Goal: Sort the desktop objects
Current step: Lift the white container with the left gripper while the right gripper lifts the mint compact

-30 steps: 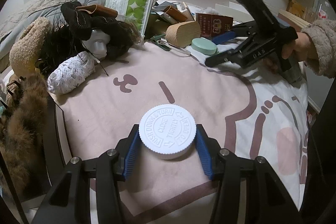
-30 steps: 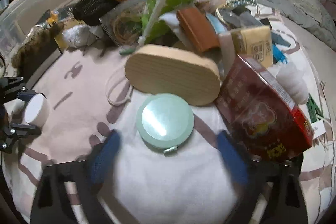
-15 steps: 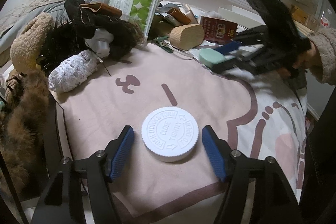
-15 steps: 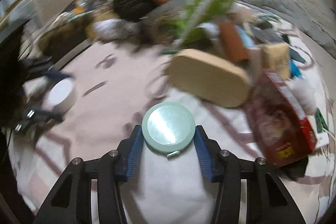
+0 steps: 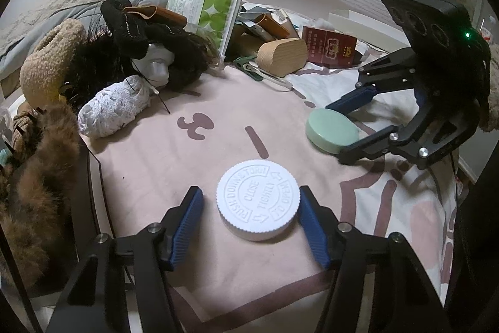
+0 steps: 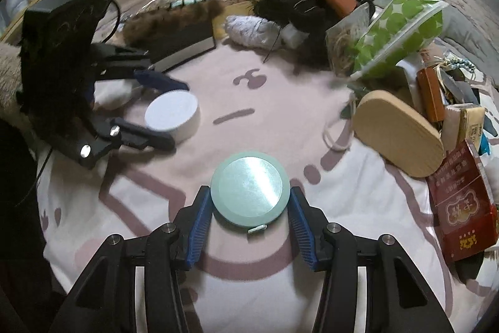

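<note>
Between the right tool's (image 6: 248,228) pads, the green compact (image 6: 246,192) is sitting clamped by its rigid, slick rim; the left tool (image 5: 251,225) is closing, not yet gripping the light, ridged white cap (image 5: 258,203).

A pink and white patterned cloth (image 5: 193,164) is spread over the surface. On it lie a white ribbed cap (image 5: 258,204), a white lace bundle (image 5: 113,106) and an oval wooden box (image 5: 282,56). A red carton (image 6: 461,209) is seen at the cloth's edge, and a green-dotted pouch (image 5: 215,7) is propped among the clutter behind
</note>
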`<action>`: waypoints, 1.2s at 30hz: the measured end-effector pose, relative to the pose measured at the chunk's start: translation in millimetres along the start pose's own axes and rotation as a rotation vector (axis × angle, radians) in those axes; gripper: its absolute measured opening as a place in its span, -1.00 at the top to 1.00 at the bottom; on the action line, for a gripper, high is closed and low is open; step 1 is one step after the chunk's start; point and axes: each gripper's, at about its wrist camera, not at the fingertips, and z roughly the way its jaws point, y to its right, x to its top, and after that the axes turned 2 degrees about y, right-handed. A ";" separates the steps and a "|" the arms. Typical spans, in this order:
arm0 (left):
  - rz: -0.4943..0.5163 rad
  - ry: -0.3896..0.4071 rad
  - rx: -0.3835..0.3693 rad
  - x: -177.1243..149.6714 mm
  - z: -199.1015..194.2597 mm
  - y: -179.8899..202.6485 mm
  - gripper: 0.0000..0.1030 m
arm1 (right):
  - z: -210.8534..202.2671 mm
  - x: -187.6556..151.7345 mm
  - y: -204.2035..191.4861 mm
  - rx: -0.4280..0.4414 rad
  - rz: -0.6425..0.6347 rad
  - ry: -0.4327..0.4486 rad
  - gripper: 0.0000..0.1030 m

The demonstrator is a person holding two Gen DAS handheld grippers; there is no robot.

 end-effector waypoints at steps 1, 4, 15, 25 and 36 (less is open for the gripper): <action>0.000 0.000 0.000 0.3 0.1 0.2 -0.20 | 1.3 2.8 0.3 0.000 0.004 -0.001 0.02; 0.005 -0.001 0.000 0.3 -0.2 0.8 -0.20 | 4.7 7.6 -0.3 -0.006 0.007 -0.007 0.02; 0.012 0.001 -0.013 0.5 0.7 5.1 -0.05 | 9.9 6.1 -0.8 -0.013 0.003 -0.010 0.02; 0.009 0.001 -0.022 -1.2 -1.0 2.7 -0.04 | 7.4 3.8 -0.9 -0.004 0.017 -0.009 0.02; 0.019 0.016 -0.027 -1.5 -7.2 5.7 0.02 | 7.3 4.7 -2.5 -0.007 0.018 -0.011 0.02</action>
